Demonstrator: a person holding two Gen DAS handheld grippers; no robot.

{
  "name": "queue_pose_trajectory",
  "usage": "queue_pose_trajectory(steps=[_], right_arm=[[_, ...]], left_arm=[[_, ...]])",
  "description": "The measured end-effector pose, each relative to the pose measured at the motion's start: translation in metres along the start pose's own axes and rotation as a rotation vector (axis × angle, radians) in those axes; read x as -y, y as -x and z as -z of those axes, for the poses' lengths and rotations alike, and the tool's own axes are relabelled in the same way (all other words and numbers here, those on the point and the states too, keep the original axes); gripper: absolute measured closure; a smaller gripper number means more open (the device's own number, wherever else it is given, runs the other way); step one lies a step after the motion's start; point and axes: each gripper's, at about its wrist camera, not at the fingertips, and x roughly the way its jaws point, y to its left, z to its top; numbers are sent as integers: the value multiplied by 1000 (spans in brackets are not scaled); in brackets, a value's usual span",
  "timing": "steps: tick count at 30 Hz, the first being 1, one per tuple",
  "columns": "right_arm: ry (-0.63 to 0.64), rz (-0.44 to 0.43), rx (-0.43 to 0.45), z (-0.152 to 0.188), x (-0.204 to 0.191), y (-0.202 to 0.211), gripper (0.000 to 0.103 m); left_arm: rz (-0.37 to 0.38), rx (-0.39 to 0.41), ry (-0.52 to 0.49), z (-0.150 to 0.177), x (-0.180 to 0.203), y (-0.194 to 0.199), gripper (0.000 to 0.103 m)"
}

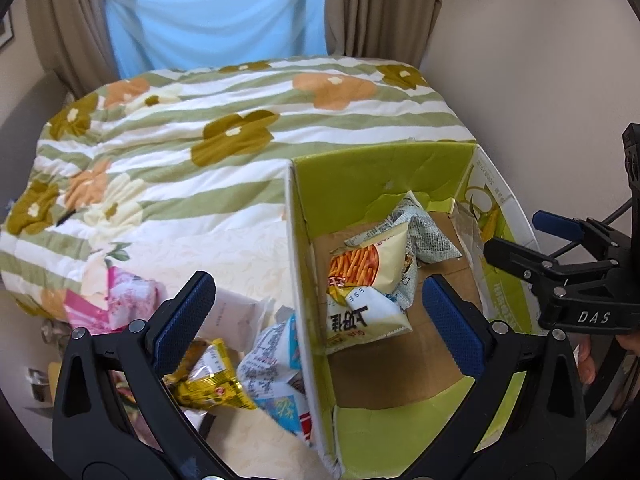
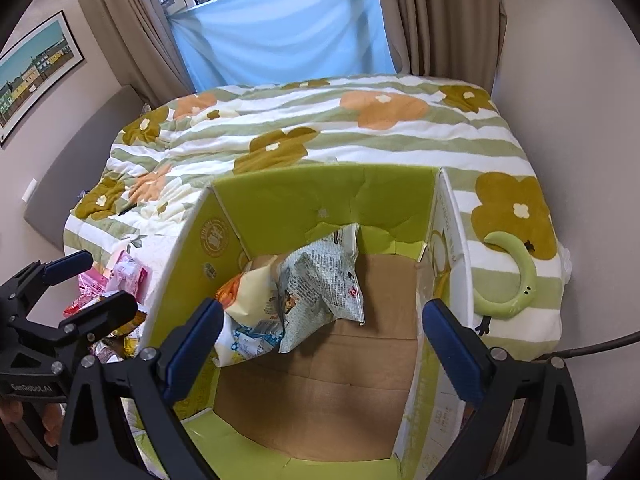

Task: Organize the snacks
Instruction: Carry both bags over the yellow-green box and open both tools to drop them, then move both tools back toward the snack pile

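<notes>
An open green cardboard box [image 1: 372, 184] stands on the bed and also shows in the right wrist view [image 2: 320, 196]. Several snack bags lie inside: a cream bag with orange sticks [image 1: 370, 260], a newsprint-pattern bag [image 2: 324, 280] and a white and yellow bag [image 1: 360, 320]. Loose snacks lie left of the box: a yellow packet [image 1: 212, 388], a blue and white bag [image 1: 276, 368] and pink packs [image 1: 120, 300]. My left gripper [image 1: 320, 316] is open and empty, straddling the box's left wall. My right gripper [image 2: 320, 344] is open and empty above the box's bare floor.
The bed carries a green-striped flower quilt [image 1: 200, 140]. A green crescent-shaped device [image 2: 516, 280] lies on the quilt right of the box. A window with blue cloth [image 2: 280, 32] and curtains is behind. The wall [image 2: 580, 80] is close on the right.
</notes>
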Motion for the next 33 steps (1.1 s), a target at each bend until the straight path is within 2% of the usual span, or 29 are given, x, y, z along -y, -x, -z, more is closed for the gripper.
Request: queue_pose_trajectory(steps=[8, 14, 19, 24, 33], right_arm=[[12, 13, 74, 10, -24, 47, 4], [-8, 25, 134, 31, -67, 81, 4], [-11, 45, 167, 58, -118, 96, 4], [-46, 40, 176, 88, -172, 99, 4], [-149, 52, 202, 144, -241, 92, 4]], left_arm=[[-7, 78, -6, 18, -16, 55, 1], [-4, 119, -21, 46, -44, 90, 1], [-7, 147, -20, 79, -88, 123, 1], [-35, 137, -9, 118, -147, 149, 1], [-114, 121, -22, 180, -224, 168, 1]])
